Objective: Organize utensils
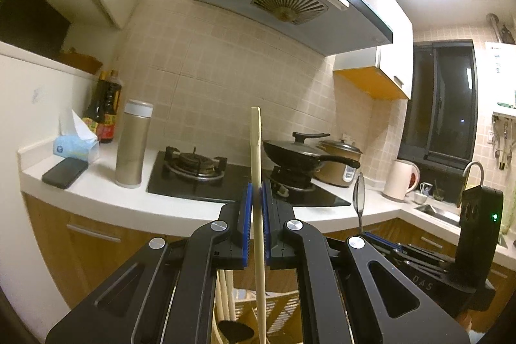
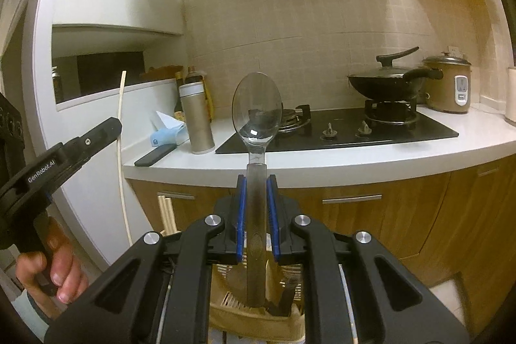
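A: Report the left claw (image 1: 257, 199).
B: Closed on a pale wooden chopstick (image 1: 257, 170), clamped between the blue pads (image 1: 246, 208). The stick stands nearly upright; its lower end runs down toward a slatted utensil basket (image 1: 280, 308) below the claw.

A: And the right claw (image 2: 257, 192)?
B: Gripping a clear plastic spoon (image 2: 257, 115) by its handle, bowl upward. The handle foot sits just over the woven basket (image 2: 254, 321), which also holds dark utensils (type cannot be determined).

A: Relative position of the two claws?
B: In the right wrist view, the left claw appears at the left edge, held by a bare hand (image 2: 51, 266). Both are in front of the cabinet doors.

A: Beyond them?
B: The white tabletop (image 2: 322, 162) carries a phone (image 1: 64, 172), tissue pack (image 1: 75, 147), metal flask (image 1: 132, 144) and gas hob (image 1: 206, 179); a lidded black wok (image 1: 300, 150) sits on the far burner, with a rice cooker (image 2: 448, 83) beside it.
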The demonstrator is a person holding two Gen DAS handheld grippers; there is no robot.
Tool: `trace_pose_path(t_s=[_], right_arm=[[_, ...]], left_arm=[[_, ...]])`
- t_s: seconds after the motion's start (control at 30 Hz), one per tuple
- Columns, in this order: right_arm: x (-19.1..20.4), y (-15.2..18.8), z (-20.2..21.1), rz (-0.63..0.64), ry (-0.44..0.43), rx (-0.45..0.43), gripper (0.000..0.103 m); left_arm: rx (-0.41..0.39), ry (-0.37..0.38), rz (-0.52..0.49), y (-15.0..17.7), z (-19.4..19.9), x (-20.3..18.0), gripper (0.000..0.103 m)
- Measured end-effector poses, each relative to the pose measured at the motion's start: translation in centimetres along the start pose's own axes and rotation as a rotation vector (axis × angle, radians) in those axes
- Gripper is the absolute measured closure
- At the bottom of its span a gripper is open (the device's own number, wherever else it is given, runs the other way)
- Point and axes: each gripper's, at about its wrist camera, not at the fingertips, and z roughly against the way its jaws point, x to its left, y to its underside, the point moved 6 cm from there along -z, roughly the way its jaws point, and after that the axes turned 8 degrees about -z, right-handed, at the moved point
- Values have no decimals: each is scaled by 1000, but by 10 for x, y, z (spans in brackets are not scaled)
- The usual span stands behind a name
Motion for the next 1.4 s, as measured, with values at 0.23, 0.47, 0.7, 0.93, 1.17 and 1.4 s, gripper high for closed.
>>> trace_pose_path(t_s=[0.23,0.47,0.7,0.93,1.17,1.4], right_arm=[[-11,3,-11,-30,-6,9,93],[-23,7,-17,-52,12,-2,93],[-16,18,-18,6,40,-46,93],[-21,24,-20,0,30,-50,92],[-22,28,-16,6,10,-62,92],[-23,28,-2,10,7,-55,76]], left_arm=[[0,-49,-30,16,-11,3,99],[26,-65,-24,29,-20,11,99],[42,-62,-25,39,-24,12,99],[40,-55,-18,45,-25,16,99],[34,-51,-22,49,-21,16,92],[26,-48,0,45,-8,19,77]])
